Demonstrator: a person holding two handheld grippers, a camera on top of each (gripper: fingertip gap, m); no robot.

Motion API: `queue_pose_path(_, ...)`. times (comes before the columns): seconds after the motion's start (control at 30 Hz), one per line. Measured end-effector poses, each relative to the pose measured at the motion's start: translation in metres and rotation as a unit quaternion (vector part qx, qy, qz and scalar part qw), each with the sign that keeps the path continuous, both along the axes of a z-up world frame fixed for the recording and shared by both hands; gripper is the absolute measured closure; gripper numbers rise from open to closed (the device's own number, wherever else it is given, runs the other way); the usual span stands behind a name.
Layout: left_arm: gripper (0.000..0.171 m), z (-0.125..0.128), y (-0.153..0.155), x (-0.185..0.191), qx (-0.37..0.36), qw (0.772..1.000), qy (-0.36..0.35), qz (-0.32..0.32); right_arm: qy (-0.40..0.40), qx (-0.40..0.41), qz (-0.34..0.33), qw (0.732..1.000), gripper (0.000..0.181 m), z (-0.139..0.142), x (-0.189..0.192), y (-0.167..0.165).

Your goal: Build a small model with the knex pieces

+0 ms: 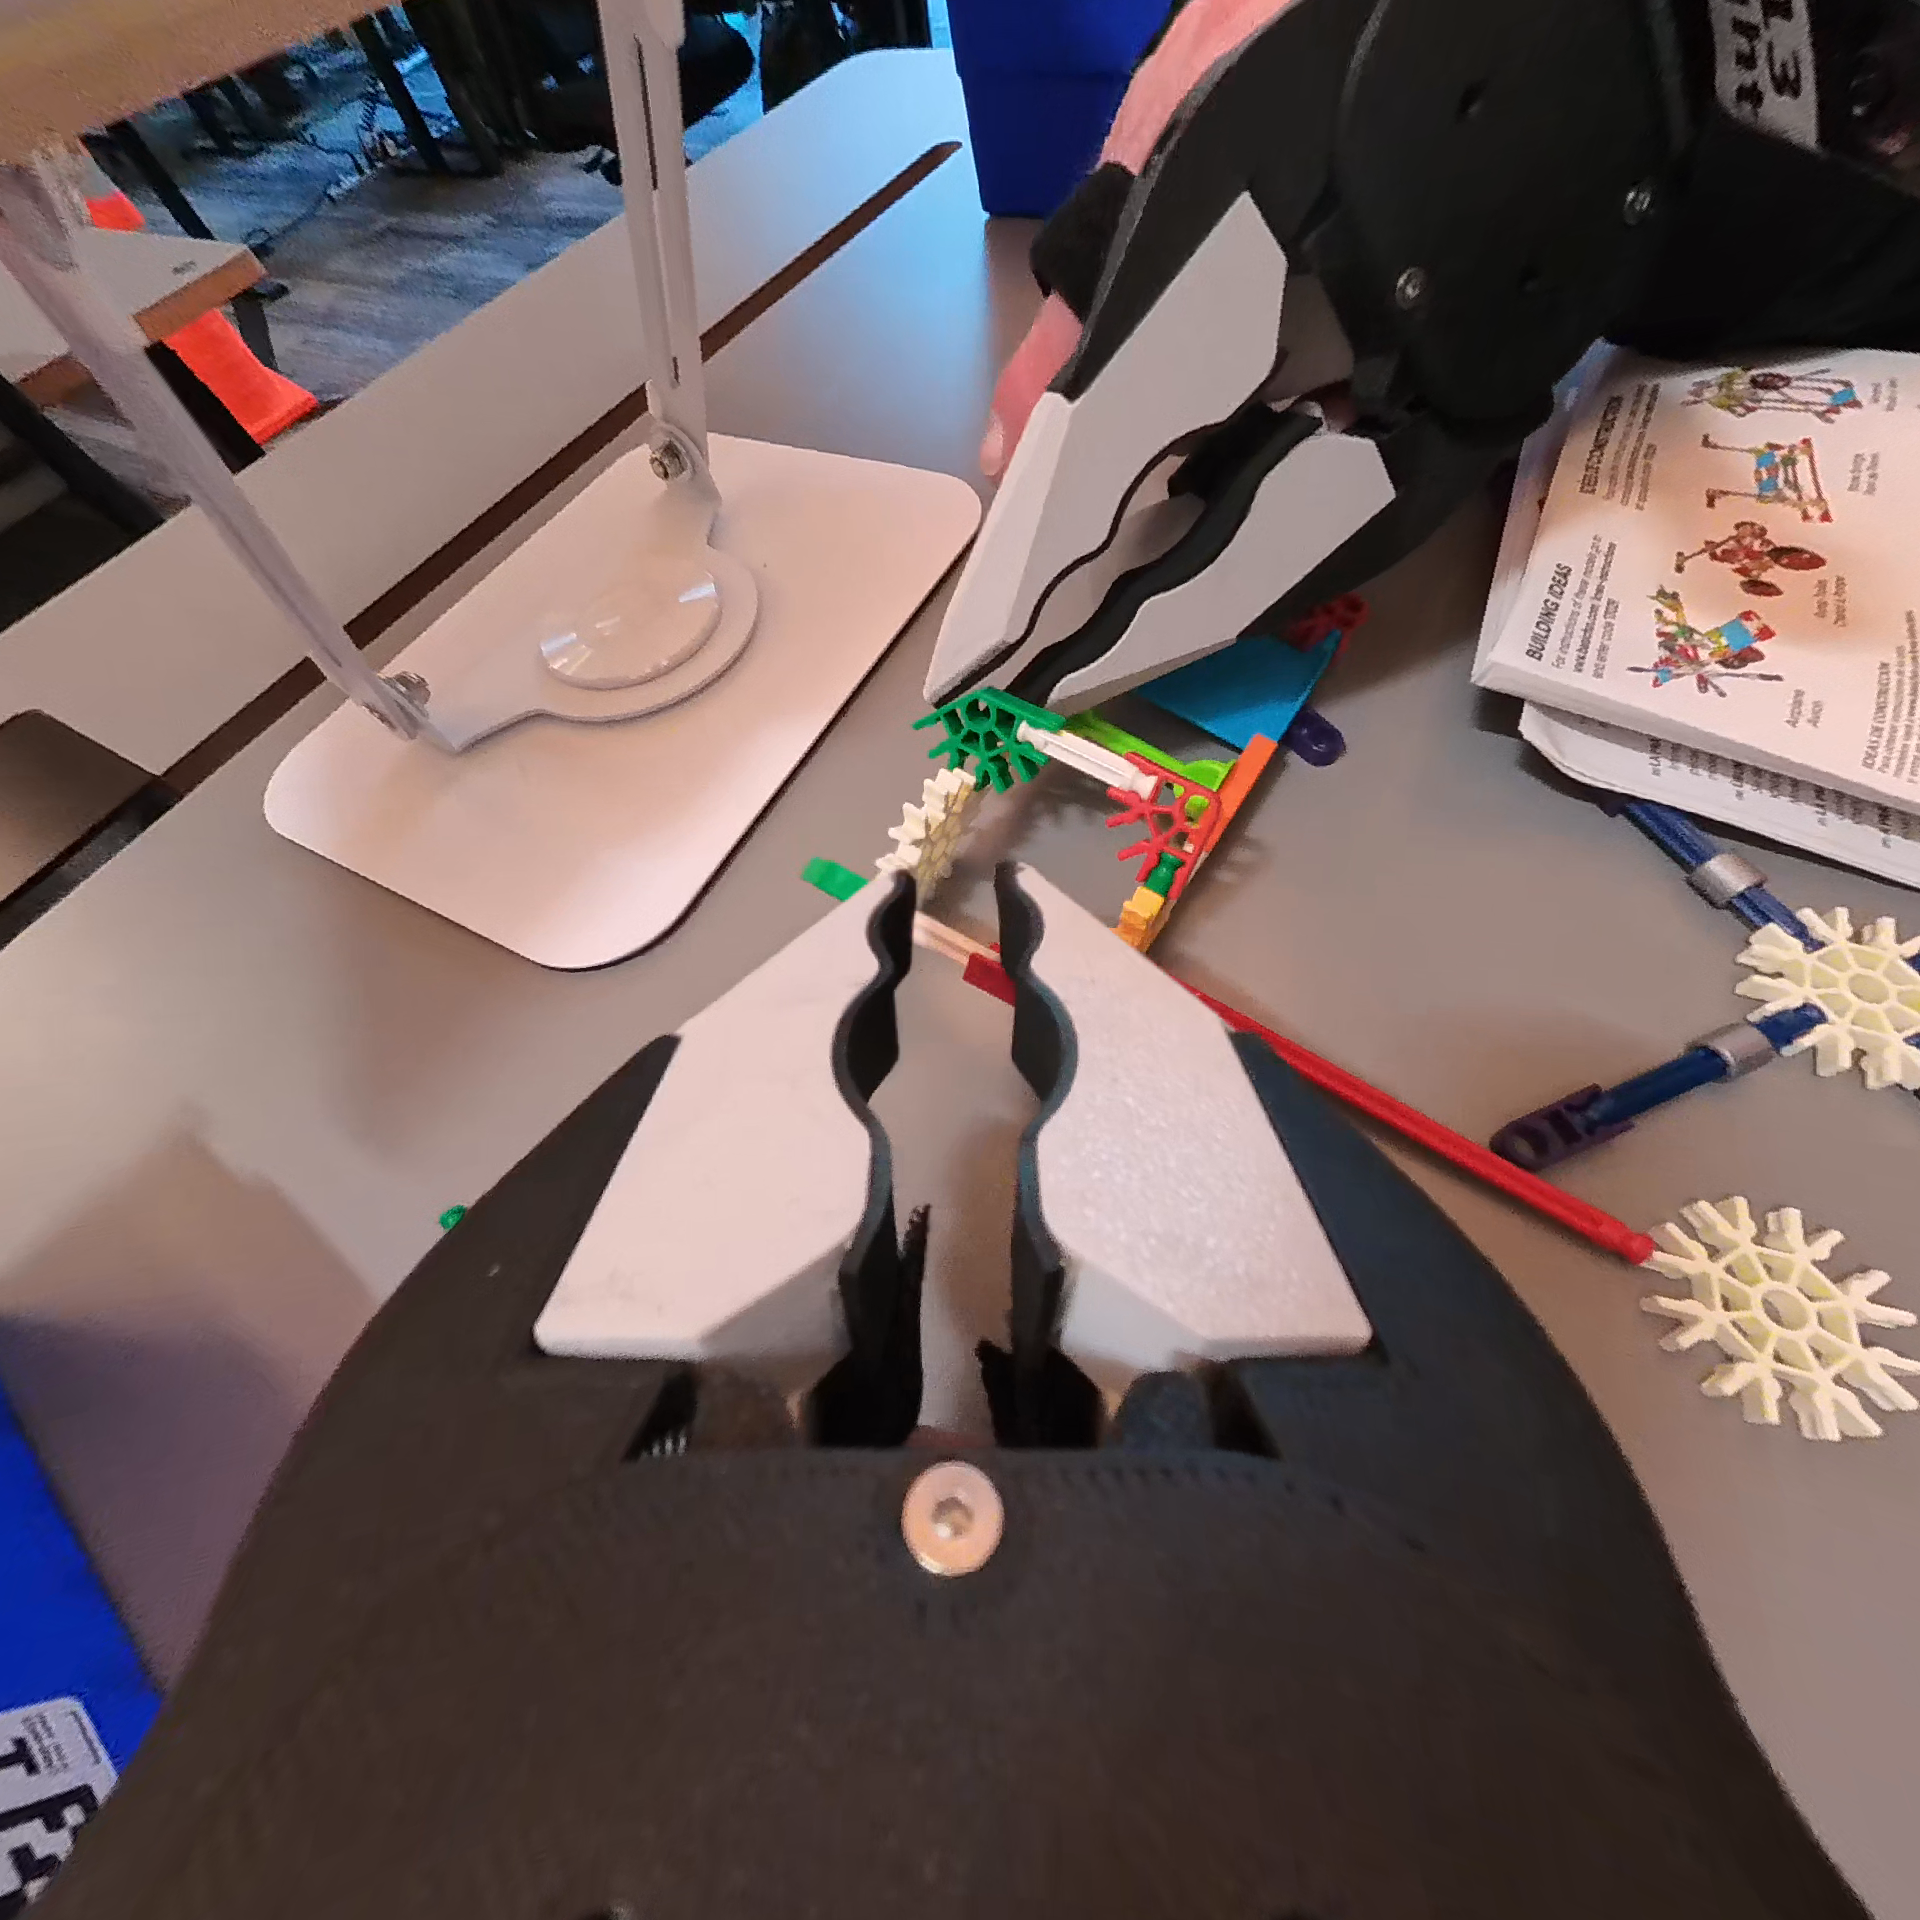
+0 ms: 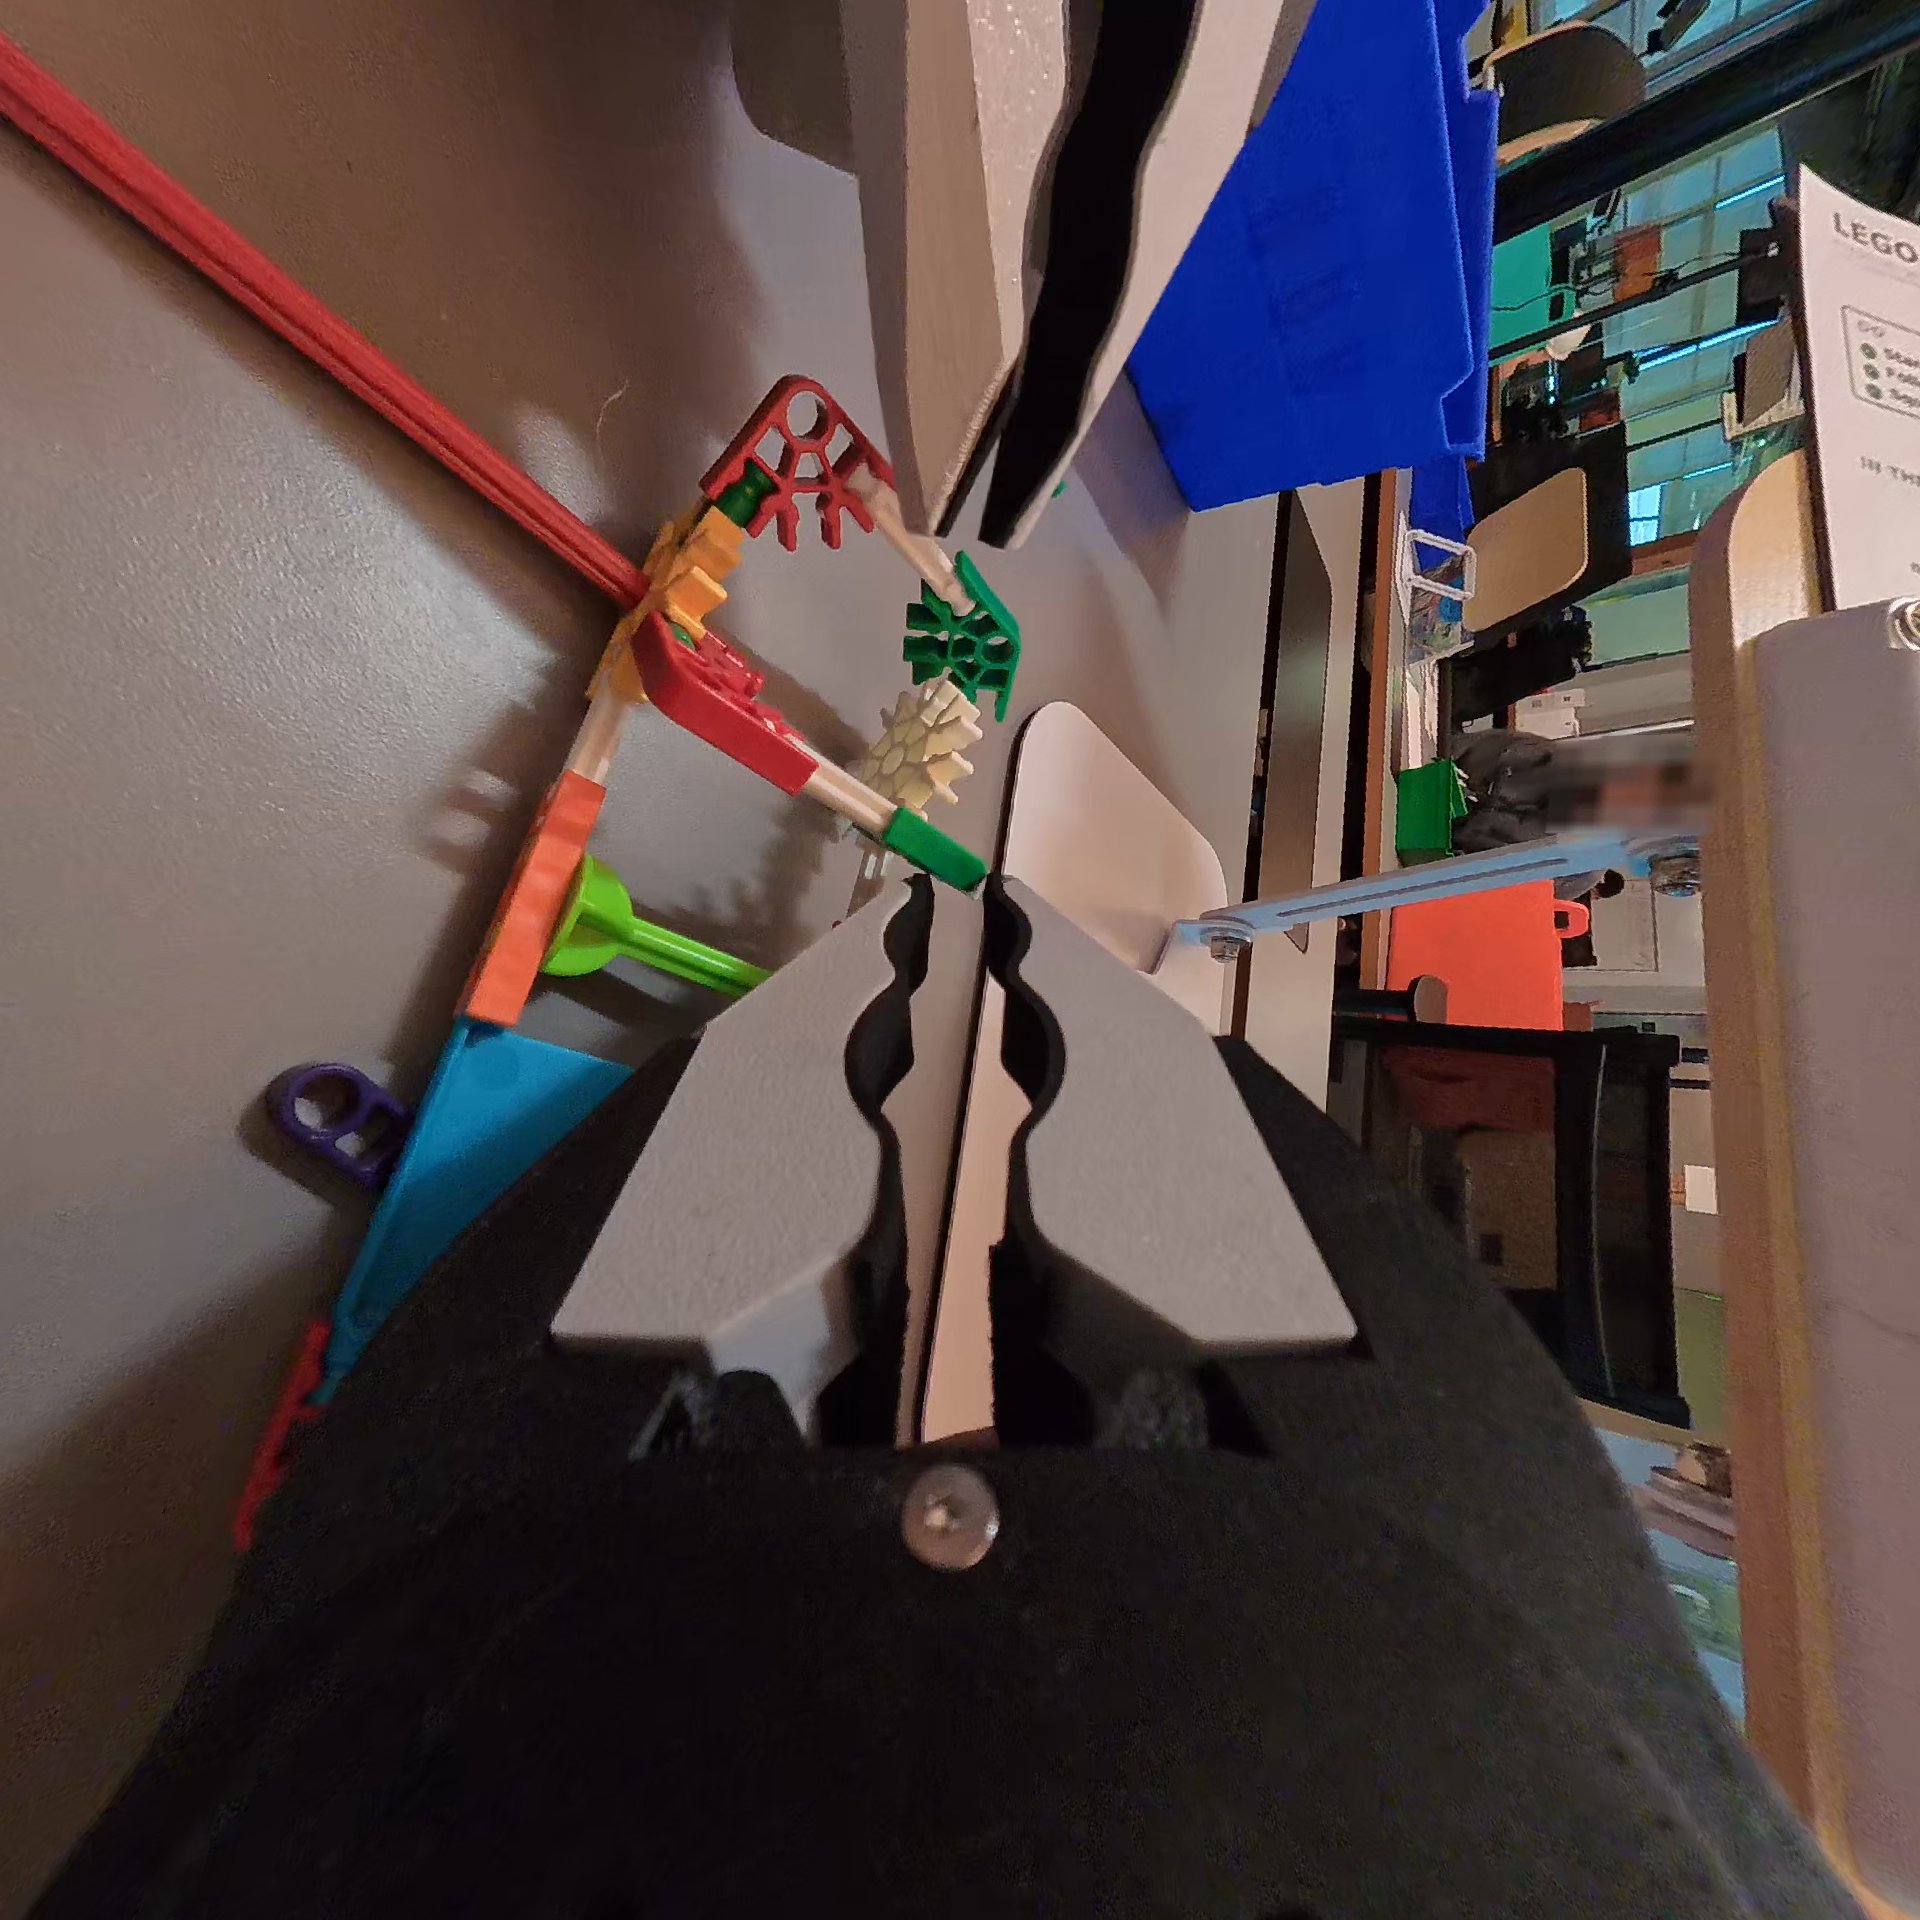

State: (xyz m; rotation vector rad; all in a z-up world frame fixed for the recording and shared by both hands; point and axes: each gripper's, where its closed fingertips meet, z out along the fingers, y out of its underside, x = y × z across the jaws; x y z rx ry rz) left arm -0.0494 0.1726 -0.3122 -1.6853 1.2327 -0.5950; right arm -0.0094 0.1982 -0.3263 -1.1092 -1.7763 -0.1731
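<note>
A small toy frame of rods and connectors lies on the grey table point(image 1: 1351, 914). It has a green connector point(image 1: 985, 740), a cream snowflake connector point(image 1: 928, 829), red connectors point(image 1: 1164, 821), an orange bar and a blue panel point(image 1: 1242, 691). My left gripper point(image 1: 953, 881) is open by a narrow gap, with a white rod point(image 1: 940, 935) showing below between its fingers. My right gripper point(image 2: 956, 885) is rolled on its side, open by a narrow gap and empty. A green rod end point(image 2: 935, 847) sits at its tips. In the left wrist view its tips point(image 1: 987, 701) are at the green connector.
A white stand base point(image 1: 623, 727) with slanted metal arms sits left of the frame. A long red rod point(image 1: 1403, 1122) runs right to a cream snowflake point(image 1: 1777, 1320). Another snowflake with blue rods point(image 1: 1662, 1081) and instruction booklets point(image 1: 1714, 582) lie to the right. A blue bin point(image 1: 1039, 94) stands behind. About 6 cm separates my left fingertips from my right. It is some 15 cm from my left tips to the cream snowflake point(image 1: 1777, 1320).
</note>
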Motion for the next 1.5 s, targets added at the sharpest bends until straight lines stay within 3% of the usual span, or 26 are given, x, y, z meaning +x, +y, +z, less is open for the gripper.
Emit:
queue_pose_path(0.47, 0.139, -0.009, 0.008, 0.001, -0.001, 1.0, 0.009, 0.022, 0.043, -0.052, -0.005, 0.998, 0.162, 0.011, 0.003, 0.001)
queue_pose_path(1.03, 0.139, -0.01, 0.012, -0.002, 0.007, 0.999, 0.018, 0.041, 0.115, -0.069, -0.024, 0.991, 0.163, 0.009, -0.001, 0.005)
queue_pose_path(1.5, 0.139, -0.011, 0.014, -0.003, 0.0, 0.999, 0.017, 0.048, 0.11, -0.043, -0.027, 0.993, 0.163, 0.006, -0.001, 0.006)
